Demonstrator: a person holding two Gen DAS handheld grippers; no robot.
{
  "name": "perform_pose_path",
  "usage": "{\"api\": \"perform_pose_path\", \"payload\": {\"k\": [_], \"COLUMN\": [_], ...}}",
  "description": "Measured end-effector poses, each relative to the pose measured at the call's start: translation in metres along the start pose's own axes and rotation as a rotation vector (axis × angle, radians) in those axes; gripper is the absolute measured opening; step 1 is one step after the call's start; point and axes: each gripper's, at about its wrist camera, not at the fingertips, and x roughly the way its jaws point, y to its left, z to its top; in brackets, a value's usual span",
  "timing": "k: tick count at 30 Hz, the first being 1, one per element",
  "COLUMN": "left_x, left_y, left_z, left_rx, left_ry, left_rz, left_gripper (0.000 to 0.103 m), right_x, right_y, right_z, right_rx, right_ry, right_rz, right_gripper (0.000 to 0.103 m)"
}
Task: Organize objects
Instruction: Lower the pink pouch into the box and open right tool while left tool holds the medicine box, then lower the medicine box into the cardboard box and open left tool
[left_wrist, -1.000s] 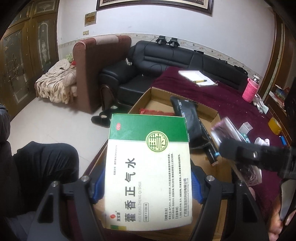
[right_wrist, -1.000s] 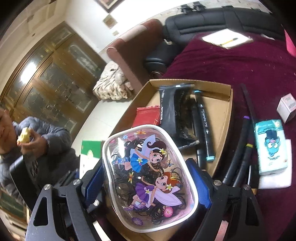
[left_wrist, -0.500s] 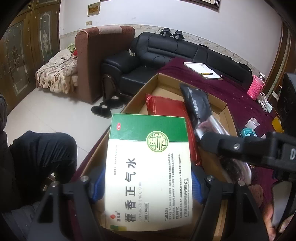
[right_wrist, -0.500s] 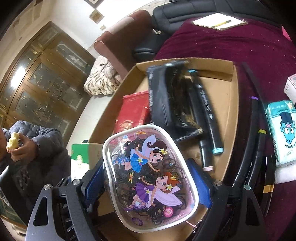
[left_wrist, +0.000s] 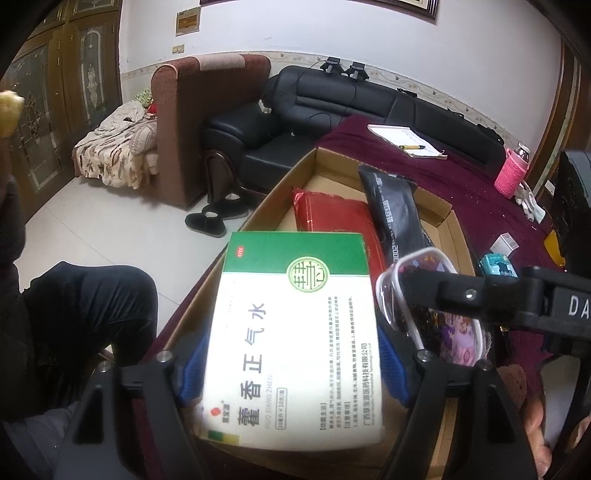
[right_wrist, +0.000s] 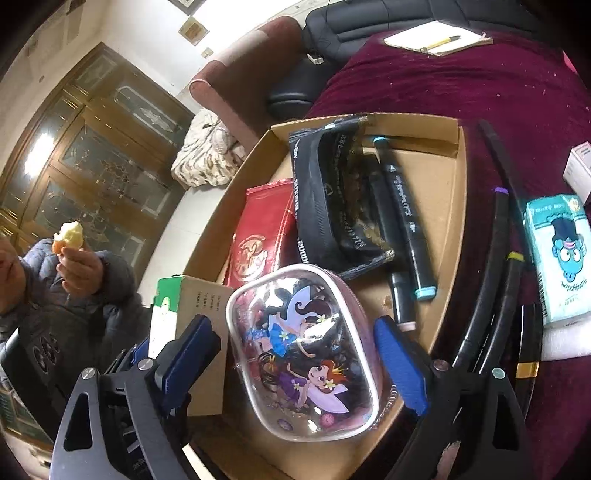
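Note:
My left gripper (left_wrist: 291, 369) is shut on a green and white medicine box (left_wrist: 295, 332) and holds it over the near left part of an open cardboard box (left_wrist: 314, 162). My right gripper (right_wrist: 295, 354) has its jaws spread, with a clear fairy-print pouch (right_wrist: 306, 350) lying between them in the cardboard box (right_wrist: 439, 192); the blue pads (right_wrist: 400, 365) stand apart from its sides. The medicine box (right_wrist: 199, 332) shows just left of the pouch. The pouch (left_wrist: 436, 306) also shows in the left wrist view behind the right gripper's finger.
The cardboard box holds a red packet (right_wrist: 258, 236), a black pouch (right_wrist: 332, 199) and dark markers (right_wrist: 406, 225). On the maroon tablecloth (right_wrist: 480, 85) lie long markers (right_wrist: 491, 288), a teal tissue pack (right_wrist: 557, 258), a notepad (right_wrist: 436, 37) and a pink bottle (left_wrist: 511, 173). A seated person (right_wrist: 74, 302) is left of the table.
Both grippers moved forward over the cardboard box. The right gripper's jaws spread and the fairy pouch now rests in the box. The left still holds the medicine box.

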Motion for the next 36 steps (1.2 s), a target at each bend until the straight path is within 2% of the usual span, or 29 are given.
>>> {"api": "perform_pose_path", "payload": {"k": [5,11,18,24,28,31,34,36], "left_x": [-0.005,-0.014,-0.025,-0.041,-0.050,-0.056,-0.056,-0.048], "left_y": [-0.003,-0.005,-0.008,-0.023,-0.048,-0.074,-0.109,-0.136], "left_z": [0.002,0.003,0.006,0.008,0.006,0.002,-0.009,-0.024], "left_rx": [0.005,0.006,0.005,0.042,0.115,0.187,0.289,0.365], "left_ry": [-0.010,-0.030,-0.053,-0.111,-0.122,-0.111,-0.084,-0.031], "left_rz": [0.007,0.014,0.028,0.028,-0.036,-0.125,-0.212,-0.262], "left_gripper": [0.077,0.078,0.078,0.078,0.078,0.078,0.078,0.078], "right_x": [-0.005,-0.012,-0.062,-0.104,-0.126,-0.136,-0.140,-0.140], "right_y": [-0.002,-0.011,-0.038,-0.075,-0.115,-0.142,-0.165,-0.174], "right_z": [-0.004,-0.009,-0.002,-0.004,-0.007,-0.007,-0.004,-0.007], "right_rx": [0.006,0.034,0.038,0.040,0.076,0.116,0.169,0.184], "right_ry": [0.011,0.044,-0.066,-0.163,-0.214,-0.270,-0.287,-0.283], "right_rz": [0.033,0.131,0.143,0.092,0.053,0.017,0.030,0.039], "right_gripper": [0.093,0.093,0.094,0.094,0.094,0.094,0.094,0.094]}}
